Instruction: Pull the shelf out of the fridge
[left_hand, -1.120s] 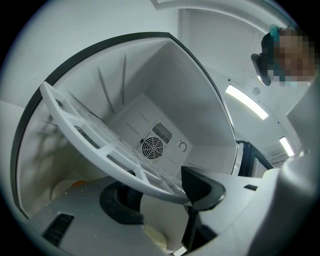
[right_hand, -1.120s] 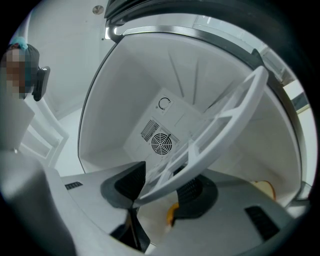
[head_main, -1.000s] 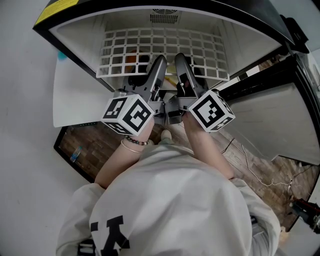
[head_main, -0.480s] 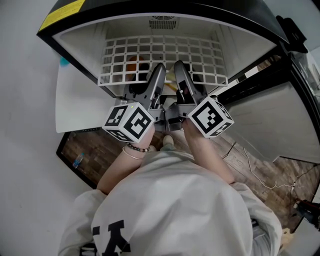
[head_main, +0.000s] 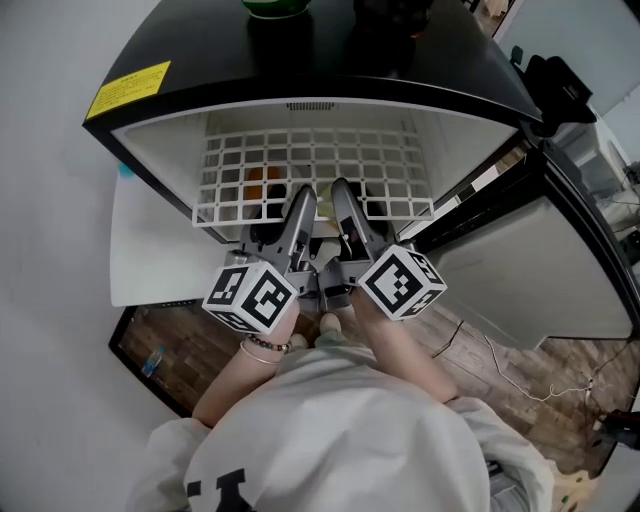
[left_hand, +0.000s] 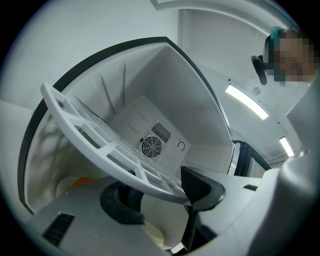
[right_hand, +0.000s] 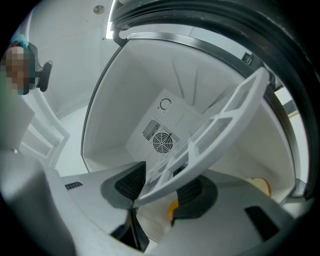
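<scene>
A white grid shelf (head_main: 310, 160) sticks partway out of the small open fridge (head_main: 330, 60). Both grippers hold its front rail at the middle, side by side. My left gripper (head_main: 298, 205) has the rail between its black pads, seen close in the left gripper view, where the shelf (left_hand: 90, 135) runs across the left gripper (left_hand: 160, 192). My right gripper (head_main: 342, 200) clamps the same rail just to the right. In the right gripper view, the shelf (right_hand: 225, 120) slants between the pads of the right gripper (right_hand: 162, 185). Both grippers point nearly level into the cabinet.
The fridge door (head_main: 530, 270) stands open at the right. An orange item (head_main: 255, 180) lies below the shelf. A fan vent (left_hand: 150, 146) sits on the back wall. A white board (head_main: 150, 250) leans at the left, and a cable (head_main: 500, 360) trails on the wood floor.
Grippers and shelf keep their place against the fridge. Only the head view has shifted, so more of the fridge's black top shows.
</scene>
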